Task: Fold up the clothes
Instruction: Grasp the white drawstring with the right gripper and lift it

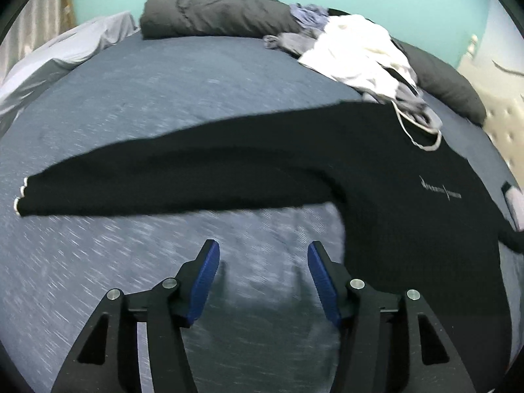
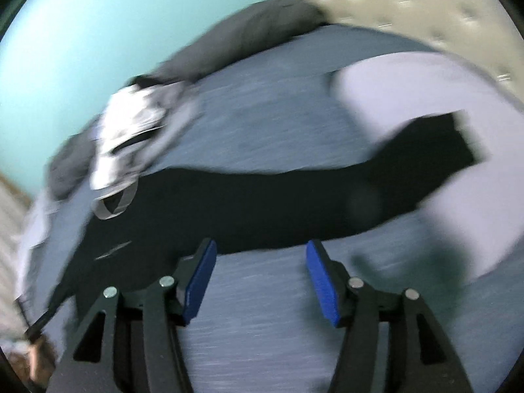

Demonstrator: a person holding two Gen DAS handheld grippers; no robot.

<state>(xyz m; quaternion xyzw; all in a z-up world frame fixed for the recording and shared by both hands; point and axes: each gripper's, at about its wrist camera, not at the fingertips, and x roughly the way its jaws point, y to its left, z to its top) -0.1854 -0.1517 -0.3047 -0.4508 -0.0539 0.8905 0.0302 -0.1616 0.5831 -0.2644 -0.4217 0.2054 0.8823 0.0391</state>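
**Black top laid flat, both grippers empty above the bed**

Spread flat on the blue-grey textured bedspread [image 1: 163,91]: a black long-sleeved knit top with small pale lettering on the chest [image 1: 393,177]. In the left wrist view, one sleeve stretched out straight to the left, ending in a cuff with a white scalloped edge [image 1: 21,196]. In the right wrist view, the other sleeve [image 2: 393,170] running out to the right and crossing onto a pale lilac-white cloth [image 2: 409,91]. Near the neckline, a loose heap of white and grey garments [image 1: 360,55], partly overlapping the top's upper edge. Farther back, a rolled dark grey quilt [image 1: 213,13] against the turquoise wall.

Left gripper [image 1: 263,278]: blue-padded jaws spread wide, nothing between them, hovering over bare bedspread just beside the underarm of the top. Right gripper [image 2: 262,276]: likewise parted and empty, close above the lower edge of the sleeve. Right view heavily motion-blurred; fine detail there not readable.

Likely handling: soft, light, limp knit, prone to sagging and stretching if lifted from a single point, not slippery on the textured cover, nothing breakable. Best pinched at doubled edges, meaning cuff, shoulder seam or hem, one in each gripper. Worth watching: the heap at the collar, possibly dragged along with the fabric.
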